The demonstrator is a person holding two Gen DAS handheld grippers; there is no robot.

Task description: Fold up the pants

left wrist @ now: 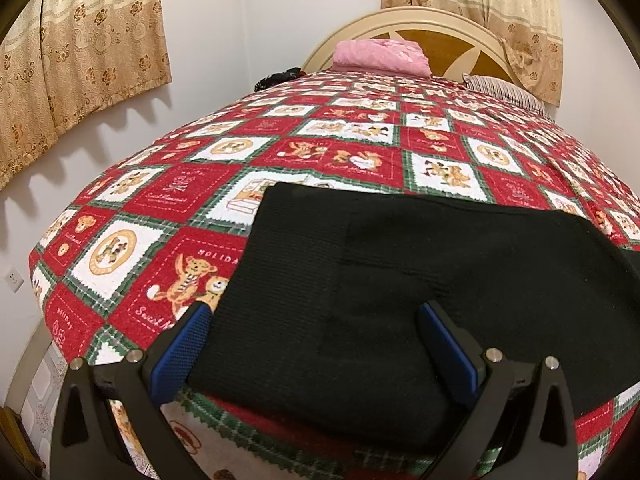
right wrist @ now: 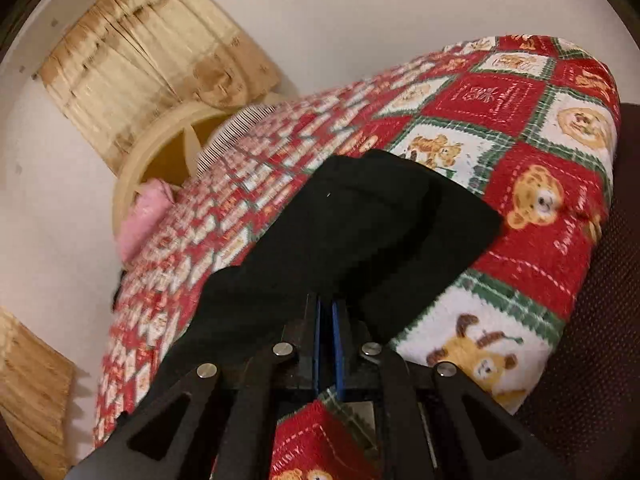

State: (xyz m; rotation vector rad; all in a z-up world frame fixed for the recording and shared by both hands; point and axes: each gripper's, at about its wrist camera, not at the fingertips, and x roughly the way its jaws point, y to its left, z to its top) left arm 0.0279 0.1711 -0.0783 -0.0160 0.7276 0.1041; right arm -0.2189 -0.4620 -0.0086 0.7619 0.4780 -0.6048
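The black pants (left wrist: 400, 280) lie folded into a flat block on the red, green and white teddy-bear bedspread (left wrist: 340, 128). My left gripper (left wrist: 316, 316) is open just above the pants' near left part, its blue pads (left wrist: 184, 356) spread wide and holding nothing. In the right wrist view the pants (right wrist: 340, 232) lie across the bedspread (right wrist: 520, 120). My right gripper (right wrist: 328, 304) is shut on the near edge of the pants, and the cloth rises into the closed blue pads (right wrist: 338, 344).
A pink pillow (left wrist: 380, 54) and a striped pillow (left wrist: 508, 90) lie by the wooden headboard (left wrist: 440, 28). Patterned curtains (left wrist: 80, 48) hang on the white walls. The bed's left edge (left wrist: 44, 280) drops to the floor. A dark mesh chair (right wrist: 592, 360) stands beside the bed.
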